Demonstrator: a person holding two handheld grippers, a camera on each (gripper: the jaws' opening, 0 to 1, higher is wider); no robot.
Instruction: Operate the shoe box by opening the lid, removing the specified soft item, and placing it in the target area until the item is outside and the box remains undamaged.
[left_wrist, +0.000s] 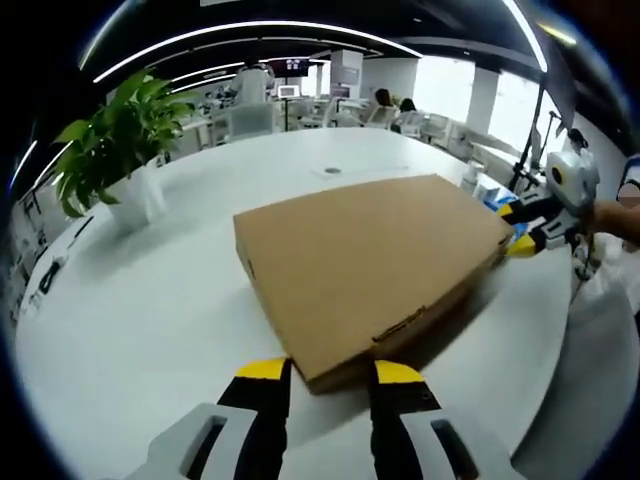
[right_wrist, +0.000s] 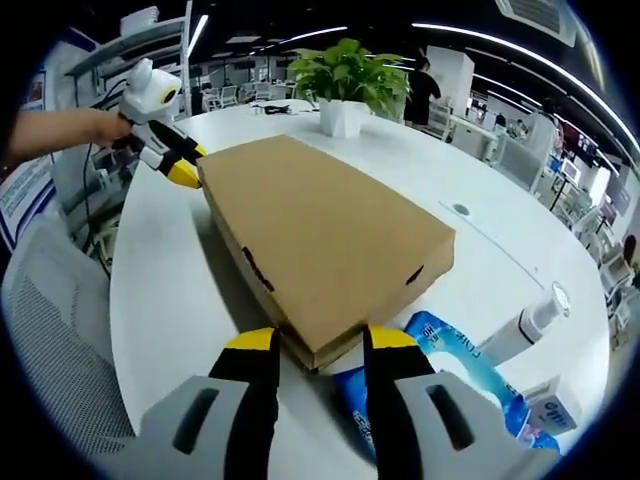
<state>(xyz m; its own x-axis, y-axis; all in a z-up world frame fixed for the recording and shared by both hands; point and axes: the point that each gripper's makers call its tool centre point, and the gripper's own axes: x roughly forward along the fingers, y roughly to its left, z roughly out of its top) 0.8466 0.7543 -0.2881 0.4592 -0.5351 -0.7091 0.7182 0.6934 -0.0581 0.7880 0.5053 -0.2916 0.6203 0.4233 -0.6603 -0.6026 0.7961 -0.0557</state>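
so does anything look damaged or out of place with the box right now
Nothing stands out. The cardboard shoe box lies flat and closed on the white table, with no visible dents or tears. The left gripper and right gripper each straddle an opposite corner. A blue soft pack lies beside it.

A broad white table (left_wrist: 150, 320) carries the flat, closed cardboard shoe box (left_wrist: 365, 265) at its middle. A potted plant (left_wrist: 120, 150) stands well apart from it, while a blue packet (right_wrist: 450, 365) (partly tucked beside the box's corner) and a white bottle (right_wrist: 525, 325) lie near the edge.
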